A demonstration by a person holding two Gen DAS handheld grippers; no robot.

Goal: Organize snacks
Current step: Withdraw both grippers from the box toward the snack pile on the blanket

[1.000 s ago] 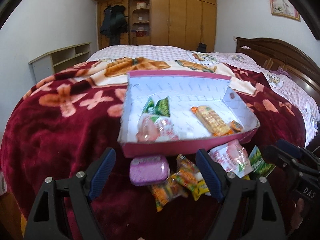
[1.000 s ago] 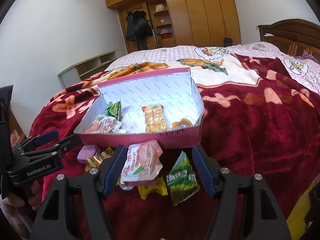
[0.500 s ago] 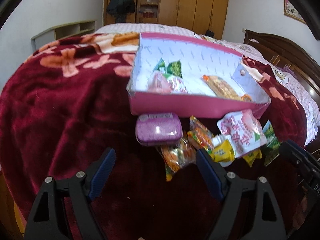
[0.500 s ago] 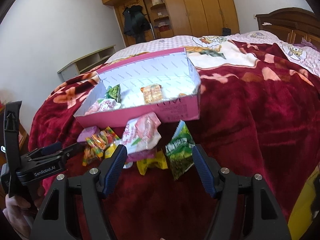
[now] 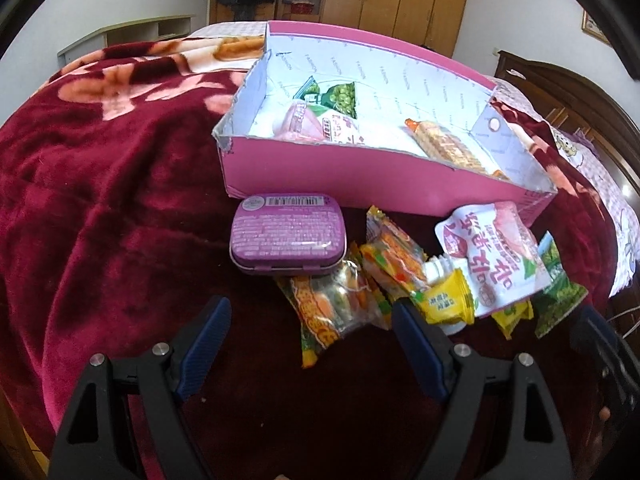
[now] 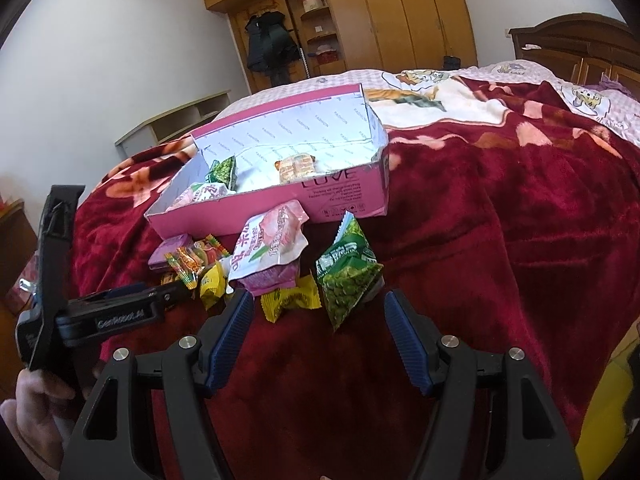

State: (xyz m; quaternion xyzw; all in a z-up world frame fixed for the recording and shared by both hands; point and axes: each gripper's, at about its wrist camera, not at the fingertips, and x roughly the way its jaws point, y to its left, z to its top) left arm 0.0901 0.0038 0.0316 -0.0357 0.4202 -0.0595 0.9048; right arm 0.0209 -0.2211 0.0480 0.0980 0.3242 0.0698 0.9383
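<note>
1. The loose snacks lie in a heap on the bed blanket [image 5: 100, 208], just ahead of both tools and right against the near wall of the pink box [image 5: 360, 178].
2. Ahead of the left tool [image 5: 310, 334], released and holding nothing, sit the purple tin [image 5: 287, 234] and an orange candy bag [image 5: 340, 306], the bag nearly between its fingers.
3. Ahead of the right tool [image 6: 318, 326], also spread wide and holding nothing, lie the green pea packet [image 6: 346, 276], a yellow sweet [image 6: 290, 300] and the pink pouch [image 6: 272, 248].
4. Inside the box, beyond the heap, a few snacks already rest.
5. To do this well, I would pick one item per tool, close on a packet's firm middle rather than a slippery edge, and lift clear of the box wall before releasing.
</note>
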